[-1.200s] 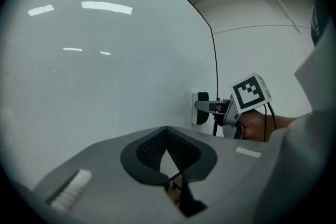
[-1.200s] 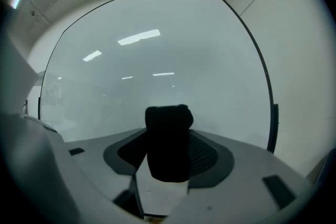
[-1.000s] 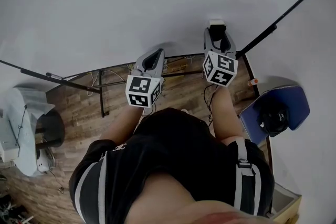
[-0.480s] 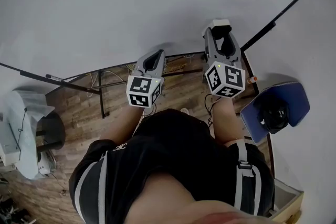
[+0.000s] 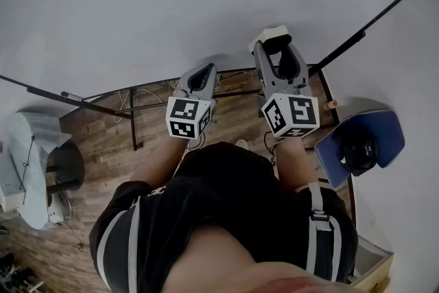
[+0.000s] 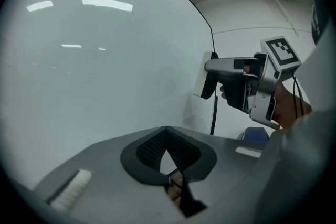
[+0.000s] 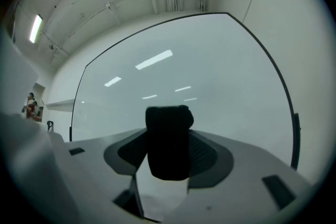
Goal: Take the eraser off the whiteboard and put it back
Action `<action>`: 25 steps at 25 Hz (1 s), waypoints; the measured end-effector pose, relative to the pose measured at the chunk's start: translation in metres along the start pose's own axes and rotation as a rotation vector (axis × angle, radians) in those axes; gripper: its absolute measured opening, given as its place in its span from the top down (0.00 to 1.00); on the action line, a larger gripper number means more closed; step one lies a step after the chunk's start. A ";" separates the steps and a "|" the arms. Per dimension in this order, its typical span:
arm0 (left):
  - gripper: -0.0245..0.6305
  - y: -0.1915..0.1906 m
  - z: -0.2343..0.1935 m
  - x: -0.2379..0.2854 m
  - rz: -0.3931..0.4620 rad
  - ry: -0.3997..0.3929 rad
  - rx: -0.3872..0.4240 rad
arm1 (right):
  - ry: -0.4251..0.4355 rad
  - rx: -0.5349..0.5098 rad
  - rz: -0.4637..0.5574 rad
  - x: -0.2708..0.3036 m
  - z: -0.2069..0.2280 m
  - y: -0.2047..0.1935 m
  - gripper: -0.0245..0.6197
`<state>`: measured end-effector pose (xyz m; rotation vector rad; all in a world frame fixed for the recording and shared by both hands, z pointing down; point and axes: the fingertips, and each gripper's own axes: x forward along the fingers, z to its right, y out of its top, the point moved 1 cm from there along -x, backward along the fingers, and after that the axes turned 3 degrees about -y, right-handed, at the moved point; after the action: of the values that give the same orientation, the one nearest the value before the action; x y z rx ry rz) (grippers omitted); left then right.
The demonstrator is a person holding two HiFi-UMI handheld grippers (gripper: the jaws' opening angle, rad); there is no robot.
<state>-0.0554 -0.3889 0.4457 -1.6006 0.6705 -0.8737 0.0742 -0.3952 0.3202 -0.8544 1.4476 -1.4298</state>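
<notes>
The whiteboard (image 5: 171,3) fills the upper part of the head view, and both grippers point at it. My right gripper (image 5: 271,44) is shut on the eraser (image 5: 270,32), whose white back shows at the jaw tips just off the board. In the right gripper view the eraser (image 7: 168,147) is a dark block clamped between the jaws, facing the whiteboard (image 7: 210,71). The left gripper view shows the eraser (image 6: 202,75) from the side in the right gripper (image 6: 211,77), close to the whiteboard (image 6: 94,60). My left gripper (image 5: 201,74) is lower and to the left, shut and holding nothing.
The board's black stand (image 5: 132,121) rests on the wooden floor (image 5: 103,147) below the grippers. A blue chair (image 5: 387,130) with a dark object on it is at the right. A grey-white piece of equipment (image 5: 31,168) stands at the left, a box (image 5: 376,264) at bottom right.
My right gripper, still gripping the eraser, has shifted left and risen, so it looks larger in the head view. The left gripper has stayed where it was.
</notes>
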 end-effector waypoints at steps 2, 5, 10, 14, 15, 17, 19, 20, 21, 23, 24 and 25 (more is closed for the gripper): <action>0.95 -0.001 -0.005 -0.004 0.000 0.012 -0.004 | 0.021 -0.003 -0.007 0.004 -0.009 -0.002 0.60; 0.95 -0.001 -0.013 -0.010 0.003 0.031 -0.009 | 0.040 0.006 -0.023 0.012 -0.020 -0.008 0.60; 0.95 -0.004 -0.029 -0.025 -0.001 0.079 -0.017 | 0.033 -0.006 -0.056 0.028 -0.037 -0.015 0.60; 0.95 -0.006 -0.043 -0.037 -0.003 0.118 -0.025 | 0.029 -0.026 -0.072 0.043 -0.053 -0.019 0.60; 0.95 -0.006 -0.045 -0.040 -0.002 0.128 -0.026 | 0.023 -0.032 -0.078 0.046 -0.055 -0.020 0.60; 0.95 -0.006 -0.049 -0.045 0.002 0.145 -0.030 | 0.001 -0.046 -0.096 0.053 -0.059 -0.024 0.60; 0.95 -0.006 -0.053 -0.050 0.006 0.164 -0.034 | -0.027 -0.066 -0.122 0.061 -0.062 -0.028 0.60; 0.95 -0.007 -0.055 -0.052 0.006 0.174 -0.037 | -0.043 -0.077 -0.134 0.065 -0.062 -0.030 0.60; 0.95 -0.008 -0.057 -0.054 0.005 0.184 -0.040 | -0.058 -0.088 -0.143 0.068 -0.062 -0.032 0.60; 0.95 -0.010 -0.060 -0.058 0.006 0.204 -0.047 | -0.086 -0.106 -0.142 0.073 -0.063 -0.033 0.60; 0.95 -0.010 -0.061 -0.060 0.007 0.212 -0.050 | -0.102 -0.114 -0.135 0.074 -0.064 -0.033 0.60; 0.95 -0.010 -0.063 -0.062 0.006 0.219 -0.052 | -0.117 -0.122 -0.128 0.076 -0.065 -0.033 0.60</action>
<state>-0.1423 -0.3716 0.4494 -1.5611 0.8574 -1.0440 -0.0167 -0.4450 0.3379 -1.1063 1.4235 -1.3717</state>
